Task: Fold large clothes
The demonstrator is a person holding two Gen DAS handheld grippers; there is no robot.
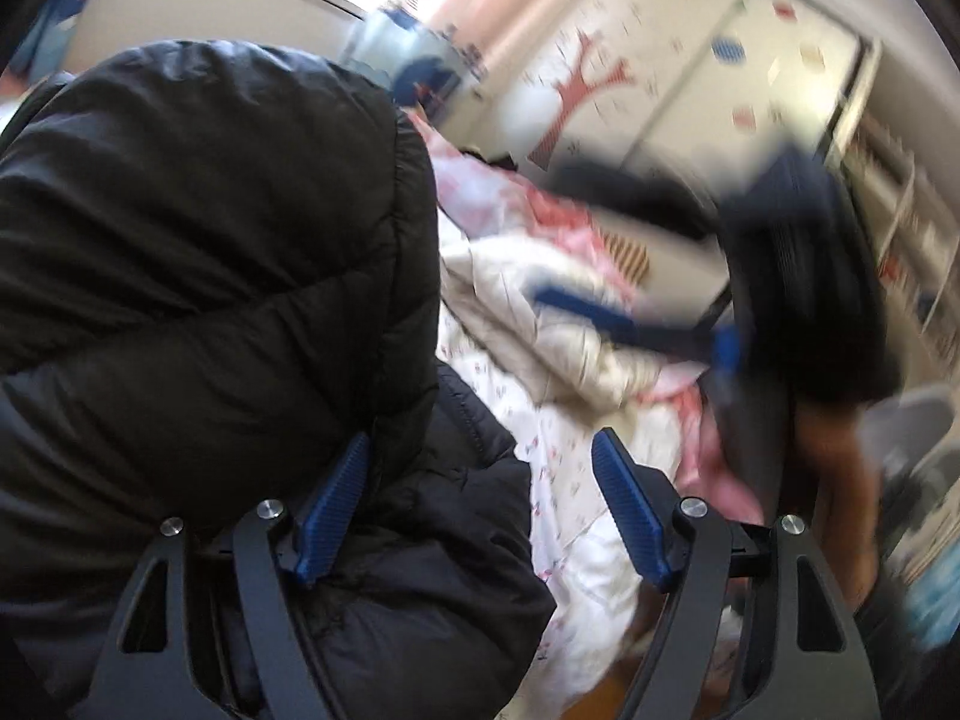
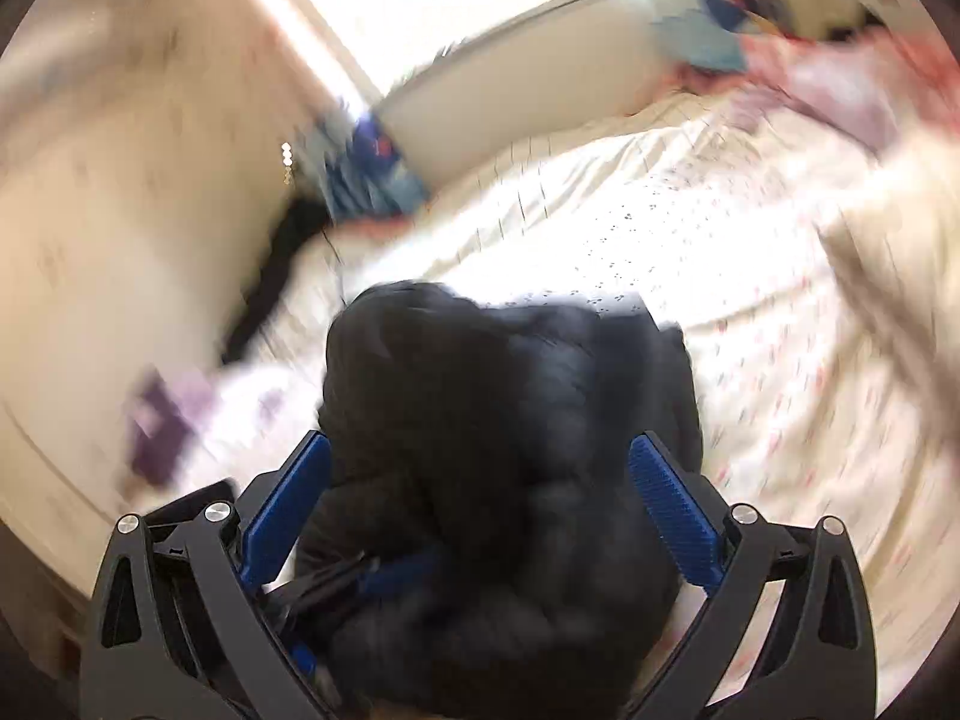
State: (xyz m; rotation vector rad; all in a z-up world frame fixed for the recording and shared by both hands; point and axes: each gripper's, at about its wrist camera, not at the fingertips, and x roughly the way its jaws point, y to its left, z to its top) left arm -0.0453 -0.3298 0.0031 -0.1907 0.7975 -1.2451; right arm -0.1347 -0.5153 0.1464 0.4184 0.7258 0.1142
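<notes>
Bunched at the left of the left-wrist frame: one black quilted puffer jacket [image 1: 210, 276], puffy and slick-looking, heaped rather than flat. Left gripper [image 1: 480, 516] spread wide — one blue pad pressed against the jacket's edge, the other bare over the floral bedsheet [image 1: 576, 480], so nothing pinched. Likely trouble here: a close on so thick a roll catching only the outer shell, the filling sliding out and the bulk sagging back into a heap. Further right in that frame, blurred, a crumpled quilt [image 1: 540, 312] in pink and beige, then the right gripper [image 1: 660, 324] as a dark streak with blue pads, and a forearm beneath it; heavy smear there suggests fast travel, which risks dragging the sheet or the quilt along with the garment. In the right-wrist frame, the same jacket [image 2: 510, 450] filling the low centre between widely parted blue fingers [image 2: 675, 510] — no clamp on it, by the look of the gaps. A second risk: two wide mouths converging on one lump, folding it crooked or trapping a sleeve inside. Count: one jacket, two grippers, one sheet, one quilt, one decorated wardrobe [image 1: 690, 72] at upper right of the left-wrist frame.
</notes>
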